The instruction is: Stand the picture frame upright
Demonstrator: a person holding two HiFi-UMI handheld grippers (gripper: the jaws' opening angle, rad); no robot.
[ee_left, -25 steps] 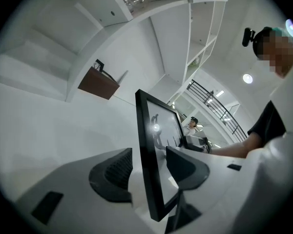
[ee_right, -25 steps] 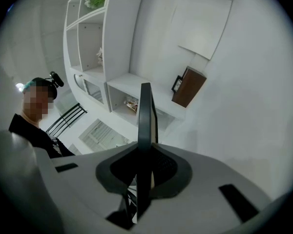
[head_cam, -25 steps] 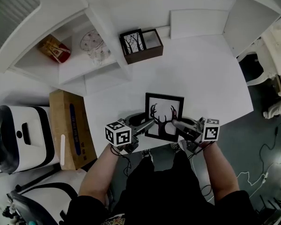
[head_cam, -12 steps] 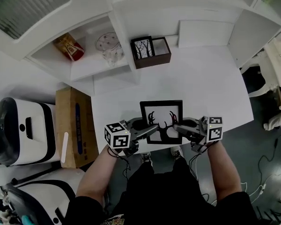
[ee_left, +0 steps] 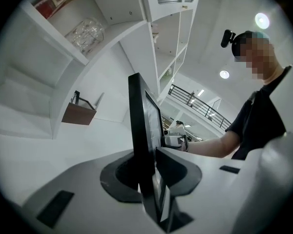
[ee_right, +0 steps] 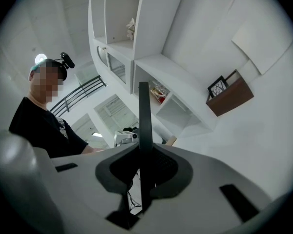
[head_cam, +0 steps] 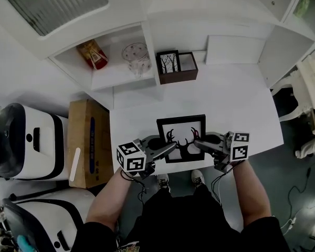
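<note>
The picture frame, black-rimmed with an antler print, sits over the near edge of the white table, held by its two sides between the grippers with its face tipped up toward the head camera. I cannot tell whether its lower edge touches the tabletop. The left gripper has just been closing its jaws, and in its own view the pads now press on the frame's left edge. The right gripper has its jaws narrowly set and clamped on the thin right edge. Behind the frame the tabletop is bare as far as a brown box near the back, which has a small tree picture leaning in it. A white panel lies at the back right. To the left rear, the side wall of the white shelf unit meets the table; its compartment holds a glass piece and a red packet. The right half of the table is open up to its edge, with a white chair beyond. On the floor to the left stand a cardboard box and a white machine.
</note>
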